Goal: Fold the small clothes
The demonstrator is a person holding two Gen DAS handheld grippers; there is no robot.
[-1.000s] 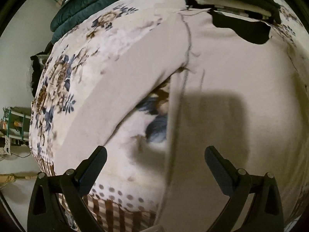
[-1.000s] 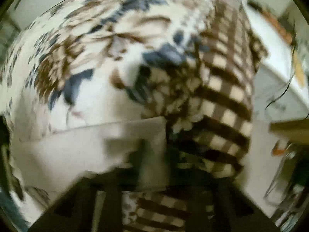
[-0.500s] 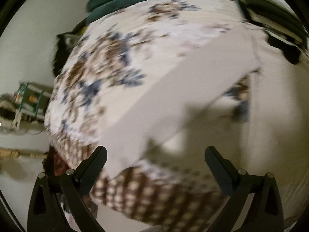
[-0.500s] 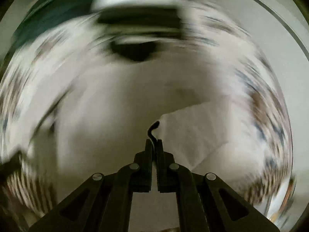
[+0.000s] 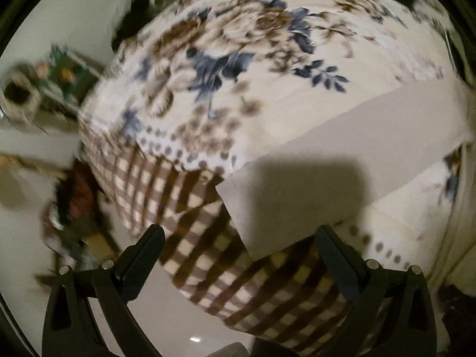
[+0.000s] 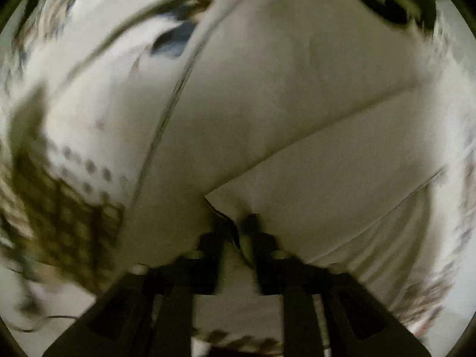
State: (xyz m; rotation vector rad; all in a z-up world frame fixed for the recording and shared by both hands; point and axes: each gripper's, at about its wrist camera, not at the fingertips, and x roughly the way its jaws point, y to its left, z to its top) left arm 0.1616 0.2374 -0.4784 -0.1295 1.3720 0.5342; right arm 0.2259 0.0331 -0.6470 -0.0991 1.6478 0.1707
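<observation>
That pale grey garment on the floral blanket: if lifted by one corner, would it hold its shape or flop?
Probably flop. The grey garment lies flat and thin, and where the right gripper pinches its folded corner the cloth puckers. It looks light: the sleeve lies smooth on the floral blanket without visibly denting it. The open left gripper touches nothing.

Right tool (image 6: 241, 226) on garment (image 6: 297, 113) (blurred)

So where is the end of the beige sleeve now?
In the left wrist view, the sleeve end lies low centre on the floral blanket, over its checked border, just ahead of the open left tool.
</observation>
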